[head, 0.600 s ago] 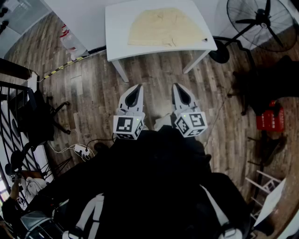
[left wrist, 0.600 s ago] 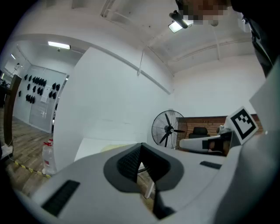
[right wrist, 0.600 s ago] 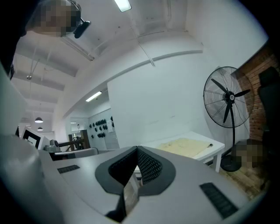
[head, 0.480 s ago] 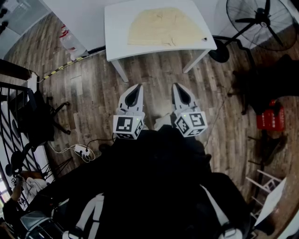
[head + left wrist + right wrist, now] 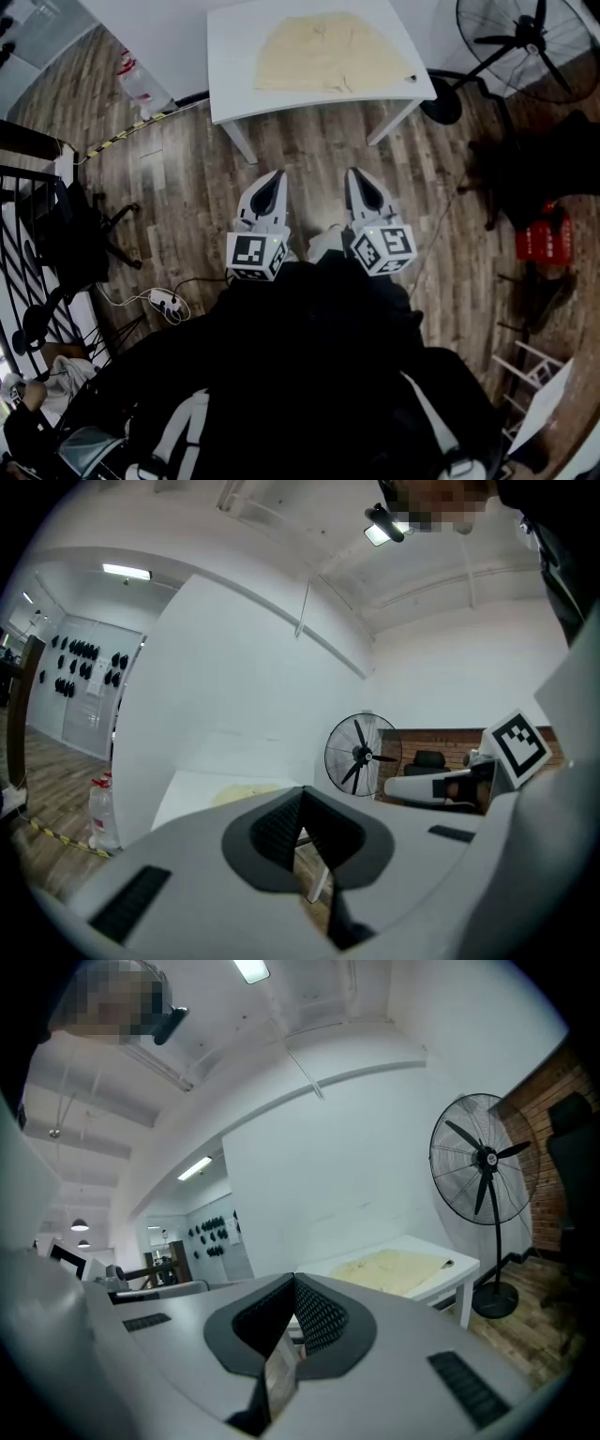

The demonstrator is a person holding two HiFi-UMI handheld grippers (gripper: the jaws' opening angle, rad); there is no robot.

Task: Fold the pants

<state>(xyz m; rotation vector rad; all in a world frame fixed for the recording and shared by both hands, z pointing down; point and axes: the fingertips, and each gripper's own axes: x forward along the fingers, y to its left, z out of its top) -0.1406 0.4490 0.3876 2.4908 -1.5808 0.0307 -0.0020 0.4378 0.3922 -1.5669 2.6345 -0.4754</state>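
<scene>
Cream pants (image 5: 328, 54) lie spread flat on a white table (image 5: 234, 84) at the far end of the head view. Both grippers hang over the wooden floor, well short of the table and side by side. My left gripper (image 5: 274, 178) has its jaws shut with nothing between them, and so does my right gripper (image 5: 358, 176). In the left gripper view, the shut left gripper (image 5: 302, 791) points toward the table (image 5: 187, 789) and the pants (image 5: 246, 795). From the right gripper view, the shut right gripper (image 5: 293, 1281) faces the pants (image 5: 394, 1267) on the table (image 5: 452, 1279).
A standing fan (image 5: 530, 42) is right of the table, with a dark chair and a red box (image 5: 542, 234) further right. A bottle (image 5: 141, 86) stands left of the table. A black office chair (image 5: 80, 234) and a power strip (image 5: 161, 302) are at the left.
</scene>
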